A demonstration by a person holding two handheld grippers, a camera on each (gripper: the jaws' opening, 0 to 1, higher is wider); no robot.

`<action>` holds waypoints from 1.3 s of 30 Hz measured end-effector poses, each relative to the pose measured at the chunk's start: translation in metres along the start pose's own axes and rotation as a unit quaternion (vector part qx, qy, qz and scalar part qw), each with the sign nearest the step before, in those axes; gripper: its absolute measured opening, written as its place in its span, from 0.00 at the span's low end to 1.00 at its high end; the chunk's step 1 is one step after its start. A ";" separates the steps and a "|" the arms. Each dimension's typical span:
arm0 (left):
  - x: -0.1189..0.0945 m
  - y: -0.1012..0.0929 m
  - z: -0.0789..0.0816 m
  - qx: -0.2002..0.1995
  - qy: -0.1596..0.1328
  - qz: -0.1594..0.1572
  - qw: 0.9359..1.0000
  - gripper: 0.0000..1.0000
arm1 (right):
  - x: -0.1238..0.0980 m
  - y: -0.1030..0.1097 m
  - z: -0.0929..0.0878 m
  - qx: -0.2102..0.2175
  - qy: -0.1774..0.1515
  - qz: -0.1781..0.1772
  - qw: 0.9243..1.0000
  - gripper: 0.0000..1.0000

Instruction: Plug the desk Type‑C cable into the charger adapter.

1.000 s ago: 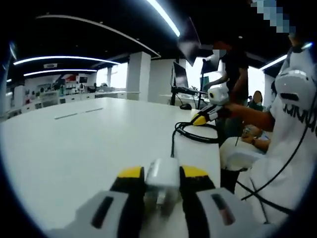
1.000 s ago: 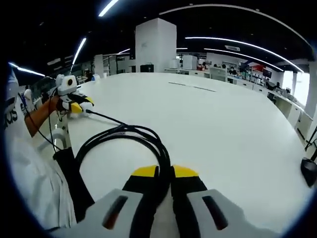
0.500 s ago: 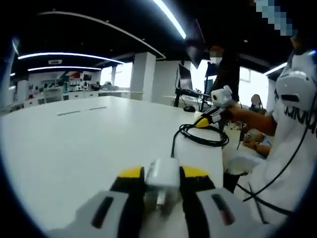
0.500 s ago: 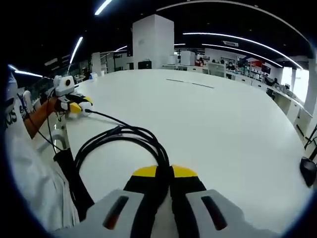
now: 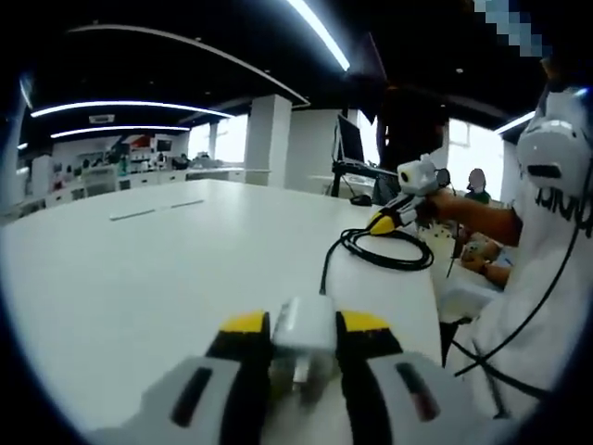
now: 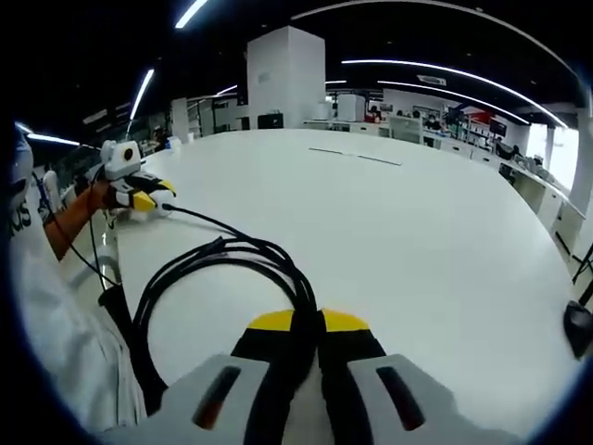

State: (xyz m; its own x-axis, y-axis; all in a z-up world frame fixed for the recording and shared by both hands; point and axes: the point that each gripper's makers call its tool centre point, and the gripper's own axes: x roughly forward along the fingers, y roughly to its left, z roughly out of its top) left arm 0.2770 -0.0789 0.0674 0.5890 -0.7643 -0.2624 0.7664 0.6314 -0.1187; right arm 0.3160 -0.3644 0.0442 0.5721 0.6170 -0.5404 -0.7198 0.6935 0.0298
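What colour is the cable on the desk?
Black; the cable shows best in the right gripper view.

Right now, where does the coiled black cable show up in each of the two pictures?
Left gripper view: black cable coiled right of centre, below the right gripper.
Right gripper view: its loops lie lower left, running into that view's own gripper.
Shared landmark: the white table.

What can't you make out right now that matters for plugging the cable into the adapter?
- The cable's Type-C plug: in the right gripper view, where the right gripper pinches the cable is hidden between its fingers.
- The charger adapter's port: in the left gripper view its lower part is blurred and hidden between the left gripper's fingers.
- In the left gripper view the cable coil is too small to show a connector.
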 end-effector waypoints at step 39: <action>0.056 0.092 0.026 -0.013 -0.019 0.022 0.999 0.27 | 0.061 -0.066 0.044 0.016 -0.016 -0.024 0.999 0.07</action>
State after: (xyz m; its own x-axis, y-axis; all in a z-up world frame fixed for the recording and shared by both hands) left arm 0.3869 -0.0670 0.0670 0.6317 -0.7397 -0.2317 0.7326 0.6674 -0.1334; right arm 0.4159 -0.3561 0.0466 0.6185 0.5943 -0.5141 -0.6785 0.7339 0.0321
